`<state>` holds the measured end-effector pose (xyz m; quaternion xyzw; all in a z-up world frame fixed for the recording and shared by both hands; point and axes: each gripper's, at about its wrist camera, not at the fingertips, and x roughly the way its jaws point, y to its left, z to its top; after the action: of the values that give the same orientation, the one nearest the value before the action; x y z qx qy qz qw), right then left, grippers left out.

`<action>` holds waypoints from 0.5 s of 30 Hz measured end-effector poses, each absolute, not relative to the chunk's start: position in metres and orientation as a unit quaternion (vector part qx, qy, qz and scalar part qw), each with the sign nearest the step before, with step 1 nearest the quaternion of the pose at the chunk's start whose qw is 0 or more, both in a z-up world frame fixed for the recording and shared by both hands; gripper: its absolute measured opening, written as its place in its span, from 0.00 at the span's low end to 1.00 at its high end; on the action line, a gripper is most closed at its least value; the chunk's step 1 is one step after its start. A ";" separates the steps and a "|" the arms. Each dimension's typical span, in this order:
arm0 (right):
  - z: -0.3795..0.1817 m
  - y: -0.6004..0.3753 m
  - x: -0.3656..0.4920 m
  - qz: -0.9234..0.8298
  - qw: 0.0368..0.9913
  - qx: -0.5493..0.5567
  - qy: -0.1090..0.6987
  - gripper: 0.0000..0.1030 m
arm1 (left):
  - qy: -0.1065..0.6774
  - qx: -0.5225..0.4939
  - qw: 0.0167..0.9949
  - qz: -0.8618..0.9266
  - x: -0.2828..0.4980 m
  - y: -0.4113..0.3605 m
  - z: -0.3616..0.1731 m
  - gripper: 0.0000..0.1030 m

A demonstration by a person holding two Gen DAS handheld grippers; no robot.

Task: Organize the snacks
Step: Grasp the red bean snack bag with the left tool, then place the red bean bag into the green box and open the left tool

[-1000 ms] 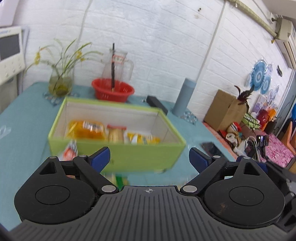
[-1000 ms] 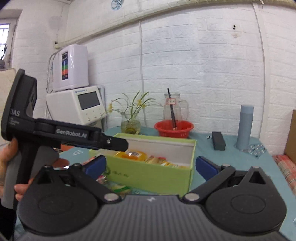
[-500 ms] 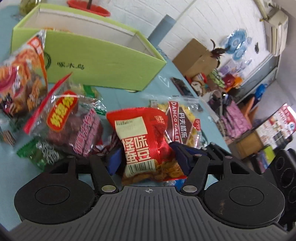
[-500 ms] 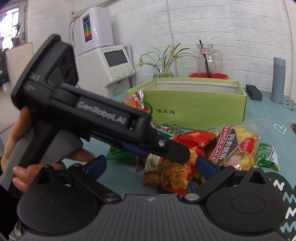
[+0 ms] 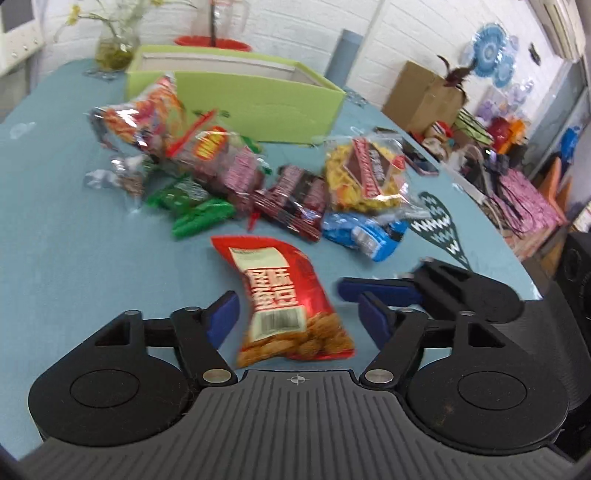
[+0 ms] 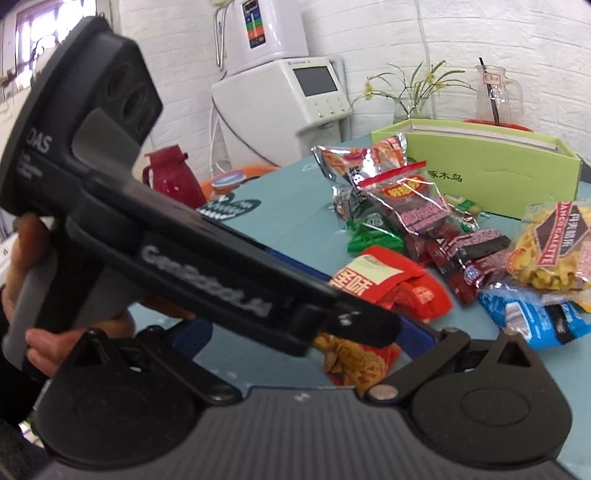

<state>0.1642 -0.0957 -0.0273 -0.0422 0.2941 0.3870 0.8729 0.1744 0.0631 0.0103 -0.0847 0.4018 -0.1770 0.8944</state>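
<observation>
1. Red snack bag lies on the blue table, its long axis running from the left gripper toward the snack pile, barcode end nearest the camera.
2. Left fingers are opening, flanking the bag without pressing it.
3. Right gripper: fingers largely hidden behind the left tool; cannot tell their state.
4. Green box stands beyond the pile.

White brick wall behind blue-topped table

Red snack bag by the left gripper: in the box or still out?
Out. The red snack bag lies on the table, short of the green box.
</observation>
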 end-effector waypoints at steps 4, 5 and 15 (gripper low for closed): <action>-0.024 -0.107 0.155 0.302 0.909 -0.024 0.285 0.99 | 0.359 -0.084 0.920 -0.135 0.175 0.077 0.022 0.81; -0.025 -0.108 0.155 0.291 0.913 -0.006 0.287 0.99 | 0.363 -0.092 0.917 -0.137 0.179 0.079 0.021 0.80; -0.046 -0.081 0.171 0.265 0.911 -0.005 0.316 0.70 | 0.433 -0.098 0.874 -0.196 0.210 0.067 -0.011 0.33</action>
<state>0.1710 -0.0807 -0.0465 -0.0052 0.3157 0.2649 0.9111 0.2098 0.0668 -0.0110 -0.0981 0.4329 -0.1964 0.8743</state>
